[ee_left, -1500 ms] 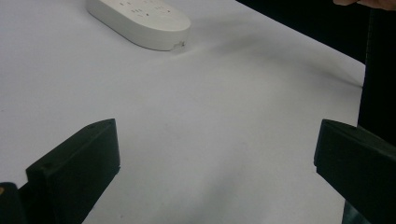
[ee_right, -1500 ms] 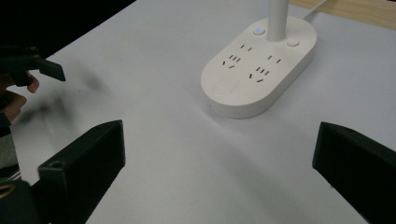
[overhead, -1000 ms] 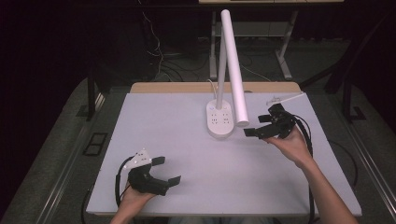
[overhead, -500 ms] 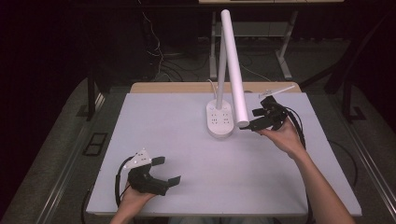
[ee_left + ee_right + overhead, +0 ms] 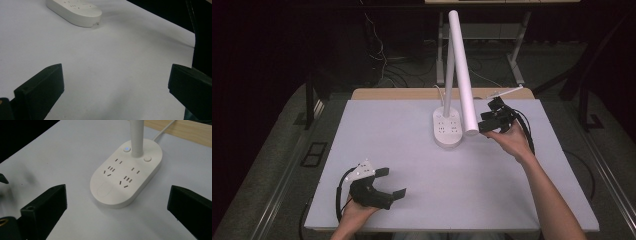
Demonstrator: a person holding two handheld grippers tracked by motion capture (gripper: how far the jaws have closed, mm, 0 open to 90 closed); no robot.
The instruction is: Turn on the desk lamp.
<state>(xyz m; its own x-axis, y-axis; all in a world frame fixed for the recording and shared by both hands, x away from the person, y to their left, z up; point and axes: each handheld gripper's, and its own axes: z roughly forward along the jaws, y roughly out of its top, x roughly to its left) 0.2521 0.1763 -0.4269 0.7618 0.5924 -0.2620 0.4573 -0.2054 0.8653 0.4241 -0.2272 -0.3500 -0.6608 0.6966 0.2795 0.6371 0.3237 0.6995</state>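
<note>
No text, brand or number for you to read anywhere. Lamp base (image 5: 126, 176) carries only unlabelled marks: socket slot groups on top, a small round button lit blue next to the stem, a plain round button on the other side, an oval pad at the near end w/o any print. Table sheet (image 5: 412, 150) blank too.

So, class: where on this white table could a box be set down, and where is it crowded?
Free: the wide white table patch left of the white oval lamp base with sockets, and the middle stretch between the left gripper and the right forearm. Crowded: beside the base, where the right gripper nears the white tube-shaped lamp head.
</note>
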